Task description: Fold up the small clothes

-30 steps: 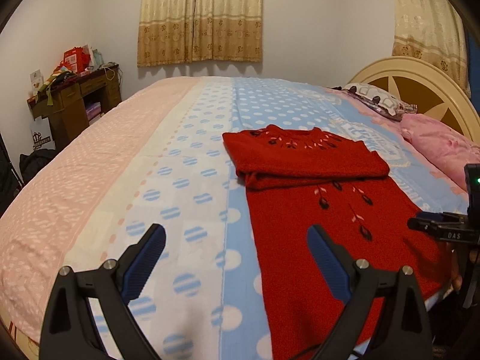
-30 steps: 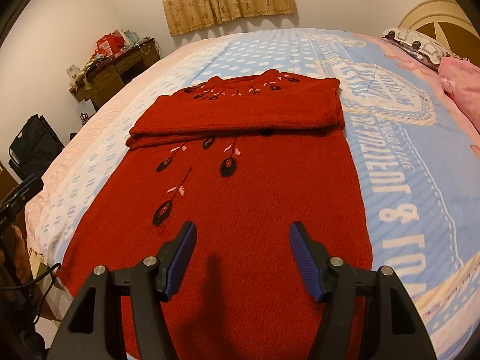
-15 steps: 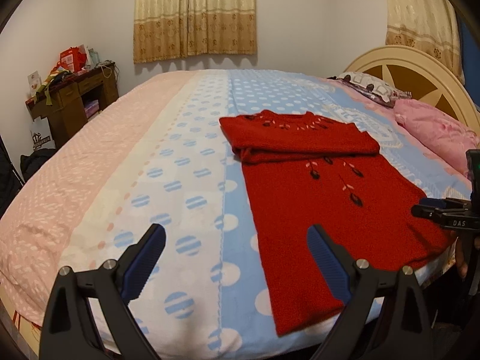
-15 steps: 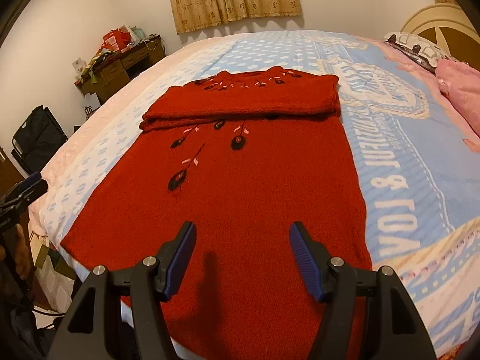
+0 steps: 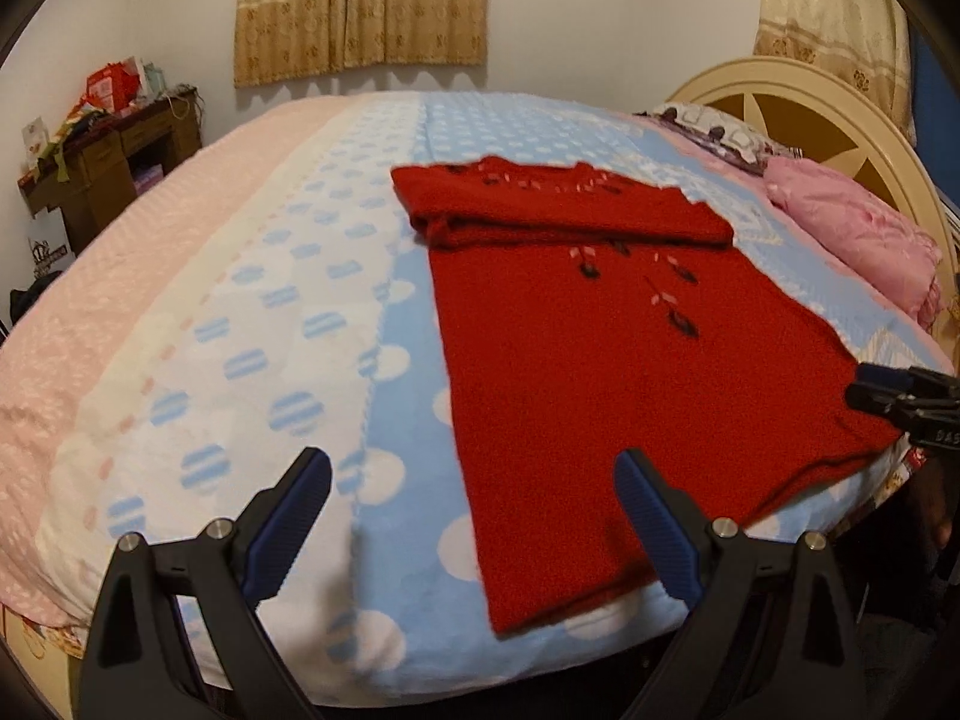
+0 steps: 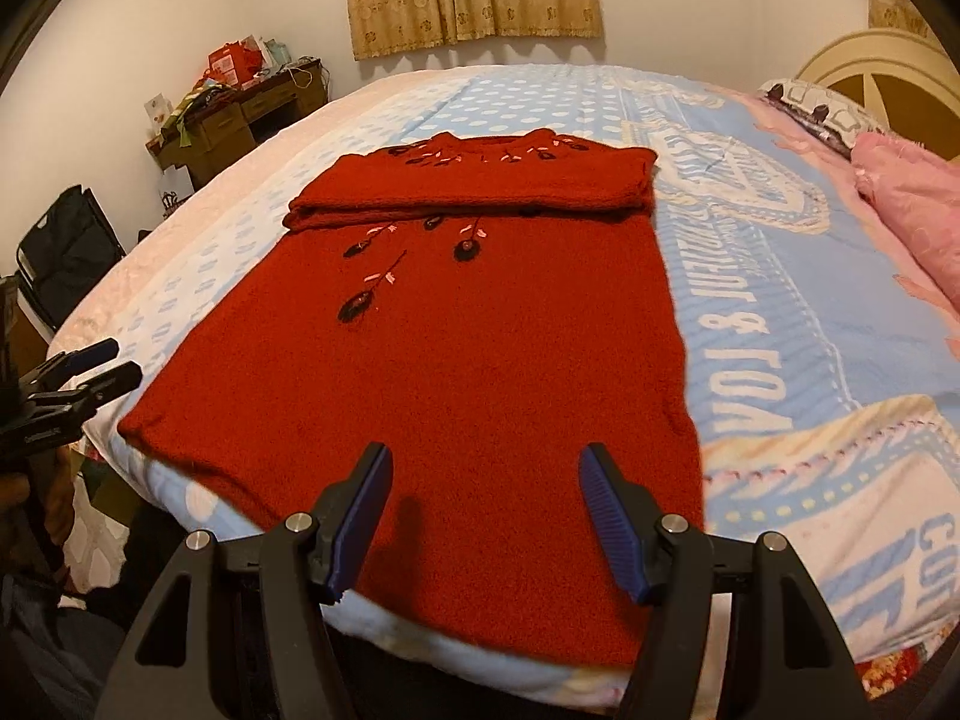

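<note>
A red knit sweater [image 5: 606, 354] with dark flower embroidery lies flat on the bed, its sleeves folded across the chest near the collar; it also shows in the right wrist view [image 6: 456, 360]. Its hem reaches the near edge of the bed. My left gripper [image 5: 474, 504] is open and empty, over the bed edge at the sweater's left hem corner. My right gripper [image 6: 483, 510] is open and empty, just above the sweater's hem. Each gripper shows at the side of the other's view: the right one [image 5: 900, 396], the left one [image 6: 72, 378].
The bed has a pink, white and blue dotted blanket [image 5: 252, 324]. Pink pillows [image 5: 852, 234] and a cream headboard [image 5: 828, 102] are at the right. A cluttered wooden desk [image 5: 108, 162] stands by the far left wall. A dark bag [image 6: 66, 252] sits beside the bed.
Both grippers have pulled back toward the near edge of the bed, so more of the sweater and its hem are in view. Both stay open. The sweater has not moved.
</note>
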`<state>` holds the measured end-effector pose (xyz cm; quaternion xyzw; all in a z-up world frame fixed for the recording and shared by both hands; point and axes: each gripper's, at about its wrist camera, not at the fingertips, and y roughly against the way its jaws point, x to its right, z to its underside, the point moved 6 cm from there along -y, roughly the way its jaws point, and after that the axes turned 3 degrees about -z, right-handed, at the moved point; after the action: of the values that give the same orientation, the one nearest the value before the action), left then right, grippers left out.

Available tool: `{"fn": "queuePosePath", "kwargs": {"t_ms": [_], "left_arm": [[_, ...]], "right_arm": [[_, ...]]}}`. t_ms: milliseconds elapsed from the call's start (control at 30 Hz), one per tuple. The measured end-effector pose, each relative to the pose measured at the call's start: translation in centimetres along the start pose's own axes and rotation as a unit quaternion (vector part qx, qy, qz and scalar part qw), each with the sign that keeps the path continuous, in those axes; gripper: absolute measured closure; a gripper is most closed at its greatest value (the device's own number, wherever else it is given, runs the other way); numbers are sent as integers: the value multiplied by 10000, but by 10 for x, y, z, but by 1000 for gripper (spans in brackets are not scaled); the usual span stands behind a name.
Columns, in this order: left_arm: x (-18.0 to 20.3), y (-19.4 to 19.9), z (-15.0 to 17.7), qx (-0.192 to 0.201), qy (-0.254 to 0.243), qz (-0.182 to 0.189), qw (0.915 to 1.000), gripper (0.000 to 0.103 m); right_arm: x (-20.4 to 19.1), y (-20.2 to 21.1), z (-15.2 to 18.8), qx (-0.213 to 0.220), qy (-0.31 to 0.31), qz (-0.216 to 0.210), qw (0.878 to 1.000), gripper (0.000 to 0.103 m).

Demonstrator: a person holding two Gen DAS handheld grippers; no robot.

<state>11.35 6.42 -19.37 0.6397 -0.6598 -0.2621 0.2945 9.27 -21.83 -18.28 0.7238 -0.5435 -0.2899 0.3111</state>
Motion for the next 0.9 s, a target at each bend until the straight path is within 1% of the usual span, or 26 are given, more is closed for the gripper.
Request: {"fn": "queuePosePath", "kwargs": {"t_ms": [233,333,400,500,633,700,833,900], "left_arm": [[10,-6,14,-234,101,277,9993,6],[20,-8,20,-342,50,460,9983,10],[25,-10,23,-413,2,546,9977,13],[26,-9,24,-386,-20,515,9979,13],[26,-7,25,-403,2,542,9977,16],[28,-7,25,-408,-25,558,9976,19],[31,-4,26,-432,-56,594,9973,22],[32,-3,27,-444,-69,609,9971,24]], "right_arm": [[19,11,11,-8,-228,140,9996,37],[34,14,16,-19,-483,199,9986,37],[43,18,20,20,-634,146,9979,37],[54,24,25,48,-741,253,9969,37],[64,28,32,68,-980,80,9951,38],[64,30,34,88,-998,13,9950,38],[57,29,37,22,-908,-124,9958,56],[55,29,39,7,-827,-82,9965,59]]}}
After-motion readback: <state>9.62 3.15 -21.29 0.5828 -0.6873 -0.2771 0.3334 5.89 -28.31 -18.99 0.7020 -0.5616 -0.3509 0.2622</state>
